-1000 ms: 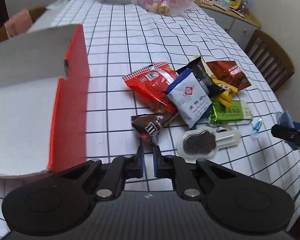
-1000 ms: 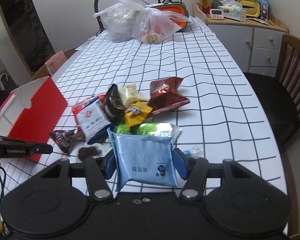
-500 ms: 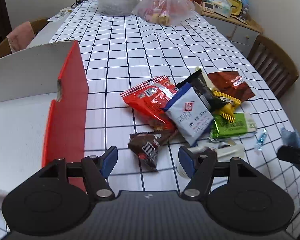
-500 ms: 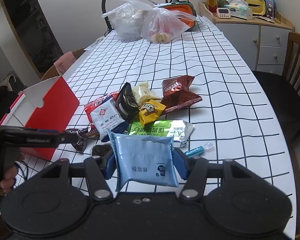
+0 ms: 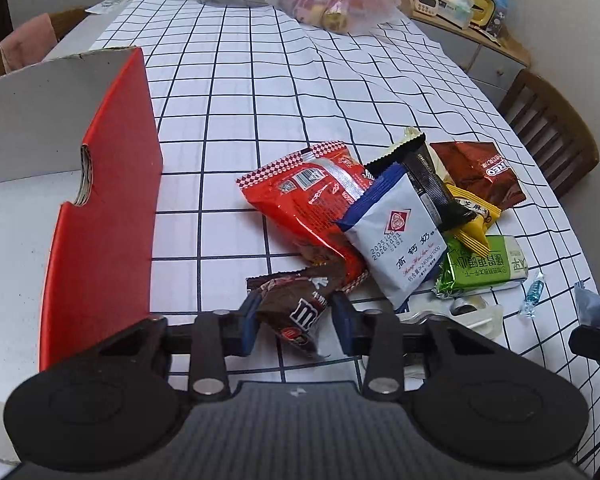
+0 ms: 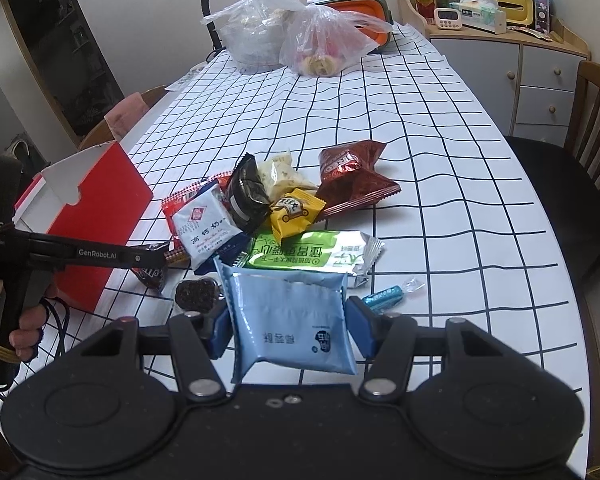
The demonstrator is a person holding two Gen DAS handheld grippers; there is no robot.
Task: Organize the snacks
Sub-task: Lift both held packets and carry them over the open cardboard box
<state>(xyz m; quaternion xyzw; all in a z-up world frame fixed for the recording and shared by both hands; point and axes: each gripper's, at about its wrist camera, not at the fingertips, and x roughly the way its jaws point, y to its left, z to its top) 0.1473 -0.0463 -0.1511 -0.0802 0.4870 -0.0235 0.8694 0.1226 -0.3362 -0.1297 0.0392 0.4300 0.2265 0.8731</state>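
The left claw (image 5: 294,322) is partly closed around a brown M&M's packet (image 5: 300,312); a blue packet (image 6: 290,320) is gripped by the right claw (image 6: 286,330). A checked worktop (image 6: 420,128) is seen, cabinet (image 6: 516,76) at 2 o'clock.

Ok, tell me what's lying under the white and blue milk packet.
The white and blue milk packet rests on the red snack bag and overlaps the green packet. Whatever else lies beneath it is covered.
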